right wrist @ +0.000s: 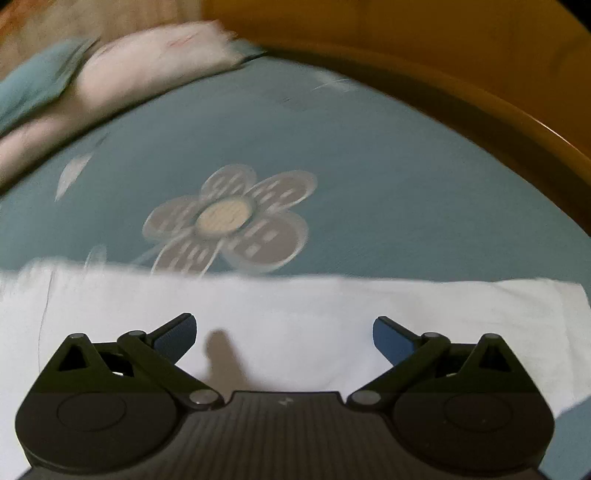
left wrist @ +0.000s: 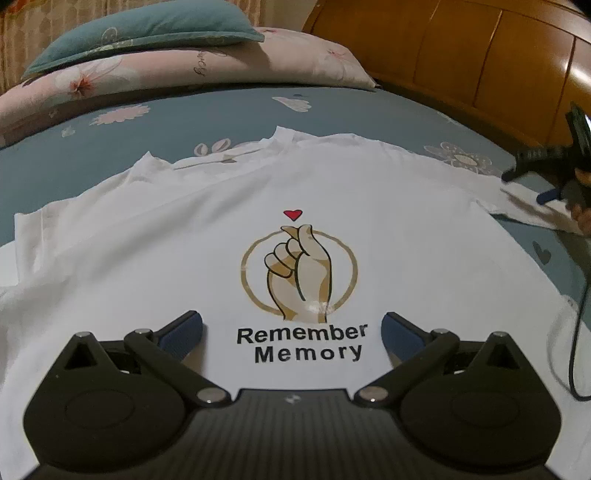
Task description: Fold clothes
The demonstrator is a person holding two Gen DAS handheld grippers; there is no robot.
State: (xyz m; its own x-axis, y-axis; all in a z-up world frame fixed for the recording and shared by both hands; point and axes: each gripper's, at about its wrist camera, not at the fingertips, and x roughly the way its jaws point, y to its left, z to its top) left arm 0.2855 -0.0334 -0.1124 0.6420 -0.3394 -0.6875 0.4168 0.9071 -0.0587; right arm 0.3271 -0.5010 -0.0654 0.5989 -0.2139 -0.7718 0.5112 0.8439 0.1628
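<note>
A white T-shirt (left wrist: 184, 240) lies spread flat on the bed, print side up, with a hand drawing, a red heart and the words "Remember Memory" (left wrist: 301, 339). My left gripper (left wrist: 291, 328) hovers open over the lower part of the print, nothing between its fingers. In the left wrist view the right gripper (left wrist: 554, 170) shows at the far right edge, above the shirt's right sleeve (left wrist: 532, 210). In the right wrist view my right gripper (right wrist: 284, 332) stands open over a white sleeve (right wrist: 295, 306), whose straight edge runs across the frame. That view is motion-blurred.
The bed sheet (left wrist: 221, 118) is blue-grey with flower prints (right wrist: 229, 218). A pink pillow (left wrist: 177, 74) and a teal pillow (left wrist: 147, 29) lie at the far left. A wooden headboard (left wrist: 480, 66) curves along the right. A black cable (left wrist: 576, 332) hangs at right.
</note>
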